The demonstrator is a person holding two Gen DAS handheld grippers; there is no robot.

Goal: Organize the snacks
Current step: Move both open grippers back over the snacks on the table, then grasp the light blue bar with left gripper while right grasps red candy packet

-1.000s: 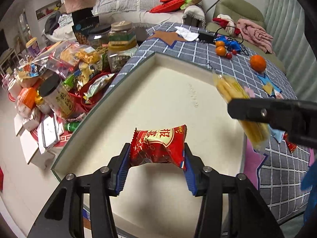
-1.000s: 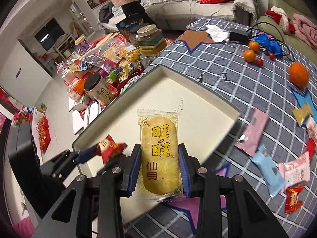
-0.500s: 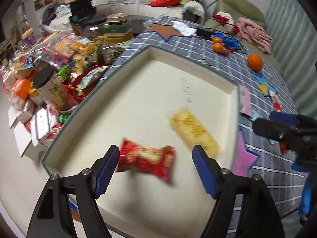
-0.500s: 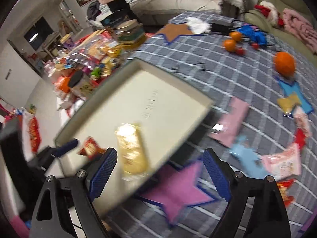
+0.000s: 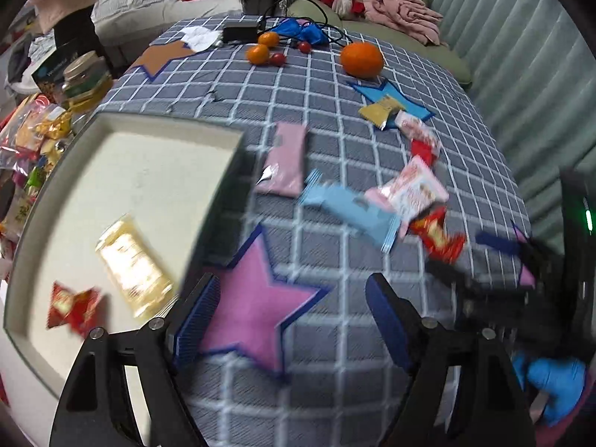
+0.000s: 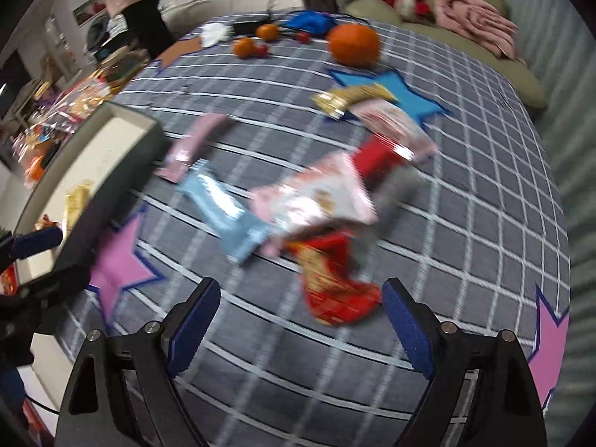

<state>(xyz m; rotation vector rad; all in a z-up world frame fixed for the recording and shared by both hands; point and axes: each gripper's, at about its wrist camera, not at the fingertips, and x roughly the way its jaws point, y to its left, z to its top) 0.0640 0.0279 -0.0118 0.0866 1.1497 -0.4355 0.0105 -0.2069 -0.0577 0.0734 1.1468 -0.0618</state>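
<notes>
A cream tray (image 5: 156,171) stands at the table's left and holds a red snack packet (image 5: 72,307) and a yellow rice cracker packet (image 5: 132,266). My left gripper (image 5: 294,320) is open and empty over a pink star patch (image 5: 253,305). My right gripper (image 6: 298,329) is open and empty just short of a red snack packet (image 6: 331,279). Loose snacks lie on the checked cloth: a light blue packet (image 6: 223,212), a pink-white packet (image 6: 316,193), a pink bar (image 6: 193,145) and a gold packet (image 6: 350,98).
An orange (image 5: 362,59), small tangerines (image 5: 262,48) and a black cable with adapter (image 5: 240,31) lie at the far side. Jars and snack bags (image 5: 48,119) crowd the left beyond the tray. A sofa (image 5: 372,0) stands behind.
Both grippers opened and dropped their packets into the tray, then swung right, away from the tray and over the checked cloth toward the loose snacks.
</notes>
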